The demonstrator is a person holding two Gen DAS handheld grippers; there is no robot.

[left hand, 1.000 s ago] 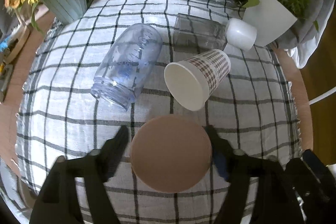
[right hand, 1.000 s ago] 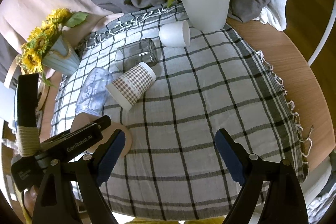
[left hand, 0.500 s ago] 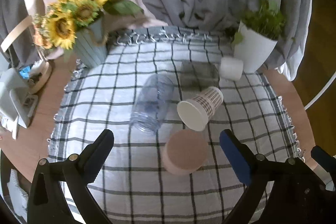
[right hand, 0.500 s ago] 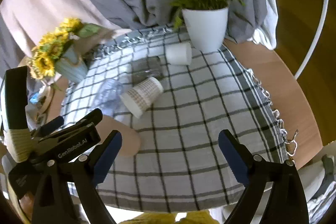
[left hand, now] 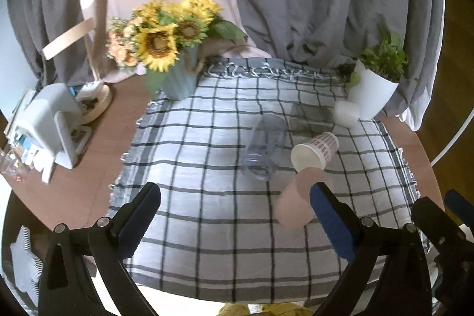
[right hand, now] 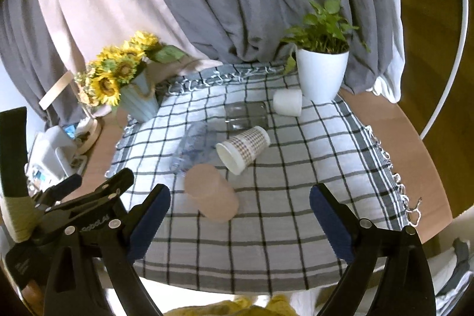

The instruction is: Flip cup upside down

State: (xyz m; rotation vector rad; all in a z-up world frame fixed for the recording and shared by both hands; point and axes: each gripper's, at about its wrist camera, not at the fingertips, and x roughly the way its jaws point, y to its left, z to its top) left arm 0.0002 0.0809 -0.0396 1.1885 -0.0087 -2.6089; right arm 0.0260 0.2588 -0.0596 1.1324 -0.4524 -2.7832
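Note:
A pink cup (right hand: 211, 191) stands upside down on the checked cloth (right hand: 296, 182), near its front; it also shows in the left wrist view (left hand: 297, 203), partly behind my right finger. My left gripper (left hand: 235, 222) is open and empty, pulled back above the cloth's front edge. My right gripper (right hand: 240, 222) is open and empty, also back from the cups. A checked paper cup (right hand: 243, 148) lies on its side just beyond the pink cup.
A clear plastic bottle (right hand: 192, 148), a clear square glass (right hand: 244, 114) and a white cup (right hand: 287, 102) lie on their sides. A white plant pot (right hand: 321, 76) stands back right, a sunflower vase (right hand: 136, 99) back left. Clutter (left hand: 50, 120) sits on the table's left.
My left gripper opened off the pink cup, left it upside down on the cloth, and pulled up and back. My right gripper also drew back and higher.

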